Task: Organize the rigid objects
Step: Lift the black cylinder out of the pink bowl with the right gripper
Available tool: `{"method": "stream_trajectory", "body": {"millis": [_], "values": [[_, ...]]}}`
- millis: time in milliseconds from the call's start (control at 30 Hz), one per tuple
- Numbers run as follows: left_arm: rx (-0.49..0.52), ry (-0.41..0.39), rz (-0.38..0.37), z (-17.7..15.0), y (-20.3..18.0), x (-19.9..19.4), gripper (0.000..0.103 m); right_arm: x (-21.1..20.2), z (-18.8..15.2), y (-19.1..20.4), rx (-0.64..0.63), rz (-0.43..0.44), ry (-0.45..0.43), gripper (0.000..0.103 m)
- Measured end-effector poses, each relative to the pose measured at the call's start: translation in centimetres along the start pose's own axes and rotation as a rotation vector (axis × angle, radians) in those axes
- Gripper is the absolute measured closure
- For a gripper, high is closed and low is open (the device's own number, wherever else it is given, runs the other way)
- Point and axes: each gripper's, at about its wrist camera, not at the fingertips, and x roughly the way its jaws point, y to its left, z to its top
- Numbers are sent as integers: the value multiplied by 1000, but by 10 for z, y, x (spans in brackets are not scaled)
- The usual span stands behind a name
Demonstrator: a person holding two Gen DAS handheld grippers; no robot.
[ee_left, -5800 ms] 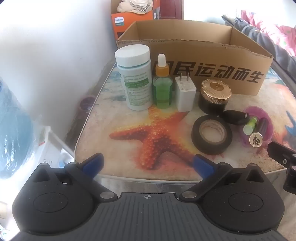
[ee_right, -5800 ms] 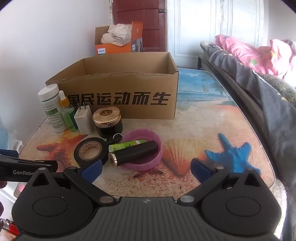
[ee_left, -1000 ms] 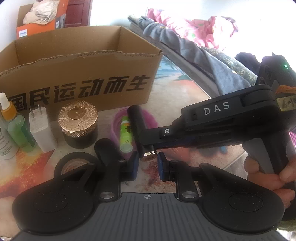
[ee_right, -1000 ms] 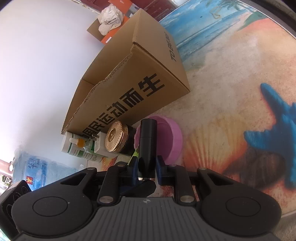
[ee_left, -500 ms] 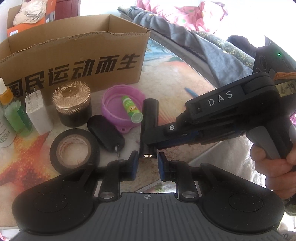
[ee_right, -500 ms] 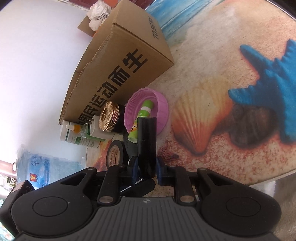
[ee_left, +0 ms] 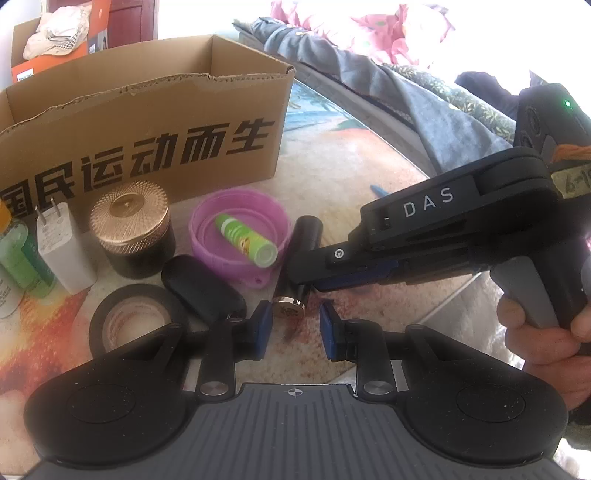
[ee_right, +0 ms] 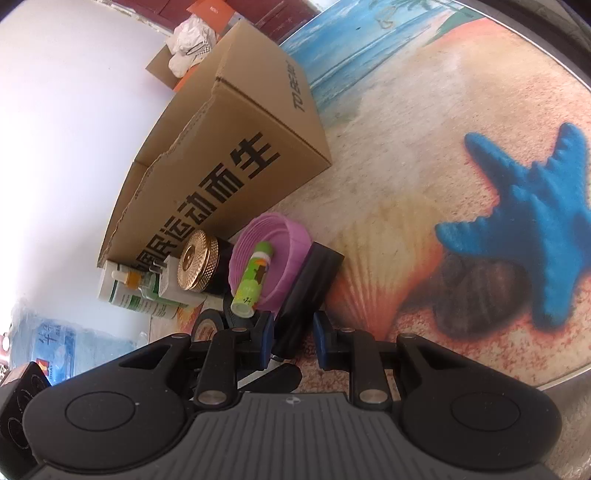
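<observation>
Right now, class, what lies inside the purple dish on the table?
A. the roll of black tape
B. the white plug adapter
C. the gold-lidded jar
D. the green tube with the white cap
D: the green tube rests across the hollow of the purple dish, while the tape, adapter and jar all stand outside it on the table.

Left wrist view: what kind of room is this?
Probably a home bedroom or living space: bedding with a pink floral quilt piled beside a beach-print table, a wooden door behind, and household odds and ends before a cardboard box.
</observation>
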Motion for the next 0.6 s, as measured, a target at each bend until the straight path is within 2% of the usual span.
{"method": "stream_trajectory", "body": {"millis": [133, 300, 467, 600], "values": [[3, -1, -9, 3, -2, 4, 76, -4, 2, -4, 2, -4, -10, 77], [16, 19, -115, 2, -10, 3, 76, -10, 4, -7, -1, -24, 9, 78], [53, -1, -84, 3, -19, -1, 75, -20, 5, -5, -51, -74, 17, 77], [46, -31, -75, 10, -19, -3, 67, -25, 7, -5, -80, -93, 4, 77]]}}
